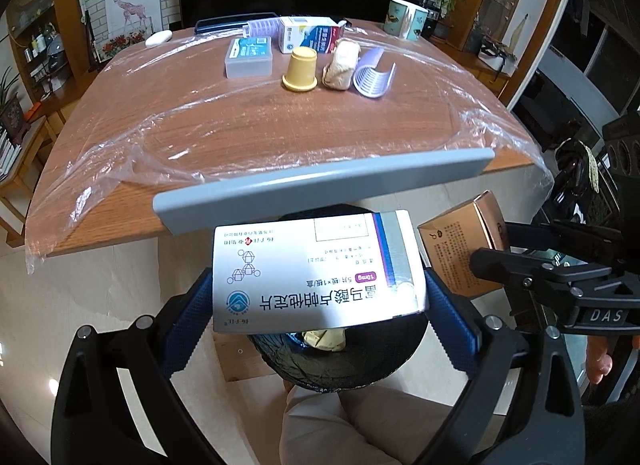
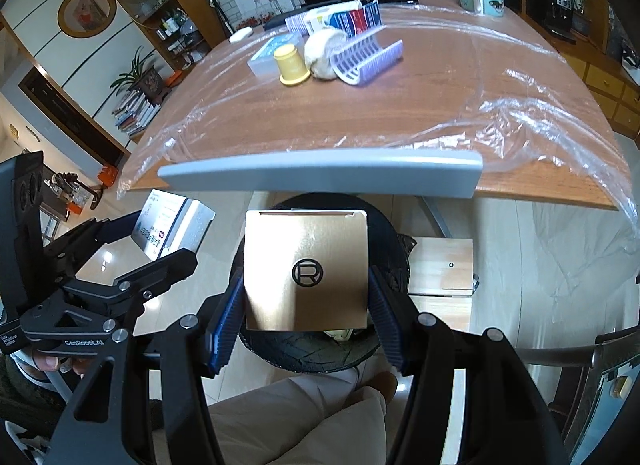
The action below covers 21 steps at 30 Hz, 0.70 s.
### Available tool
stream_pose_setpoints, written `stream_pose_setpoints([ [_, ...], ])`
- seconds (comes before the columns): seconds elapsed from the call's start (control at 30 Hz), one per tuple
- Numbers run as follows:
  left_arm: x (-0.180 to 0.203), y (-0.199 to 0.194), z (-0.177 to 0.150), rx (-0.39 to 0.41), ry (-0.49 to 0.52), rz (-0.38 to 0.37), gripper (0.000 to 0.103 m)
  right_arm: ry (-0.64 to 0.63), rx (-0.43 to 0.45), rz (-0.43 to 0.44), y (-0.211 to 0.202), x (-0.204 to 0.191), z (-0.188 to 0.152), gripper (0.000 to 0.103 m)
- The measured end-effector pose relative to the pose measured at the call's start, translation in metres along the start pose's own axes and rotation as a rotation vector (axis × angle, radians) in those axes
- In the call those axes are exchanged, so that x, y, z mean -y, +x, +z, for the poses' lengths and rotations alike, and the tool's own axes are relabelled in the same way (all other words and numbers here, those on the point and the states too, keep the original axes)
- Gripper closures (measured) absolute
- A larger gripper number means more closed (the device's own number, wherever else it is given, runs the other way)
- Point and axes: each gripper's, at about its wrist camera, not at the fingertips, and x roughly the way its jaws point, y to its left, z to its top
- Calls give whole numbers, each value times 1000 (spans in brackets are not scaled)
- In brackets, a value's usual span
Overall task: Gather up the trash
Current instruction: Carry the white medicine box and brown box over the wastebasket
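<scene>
My left gripper (image 1: 320, 305) is shut on a white medicine box (image 1: 316, 269) with purple trim, held above a black-lined trash bin (image 1: 340, 365) that holds a crumpled yellowish scrap (image 1: 325, 339). My right gripper (image 2: 306, 305) is shut on a gold box (image 2: 306, 269) with an R logo, over the same bin (image 2: 316, 349). Each gripper shows in the other's view: the gold box (image 1: 464, 249) at the right, the white box (image 2: 176, 225) at the left. On the table lie a yellow cup (image 1: 300, 69), a paper wad (image 1: 340, 65), a purple ribbed tray (image 1: 374, 77), a clear case (image 1: 249, 57) and a blue-white carton (image 1: 310, 33).
The wooden table (image 1: 260, 133) is covered with clear plastic film. A grey chair back (image 1: 320, 185) runs along its near edge above the bin. A mug (image 1: 406, 19) stands at the far right corner. A person's light trouser leg (image 2: 296, 417) is below. A wooden stool (image 2: 440, 265) stands beside the bin.
</scene>
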Motion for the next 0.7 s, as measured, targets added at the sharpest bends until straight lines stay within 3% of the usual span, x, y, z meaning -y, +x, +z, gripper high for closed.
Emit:
stream_pose_setpoints([
  [0.7, -4, 32, -16, -82, 34, 29, 5, 0, -77, -43, 41, 5, -4, 45],
])
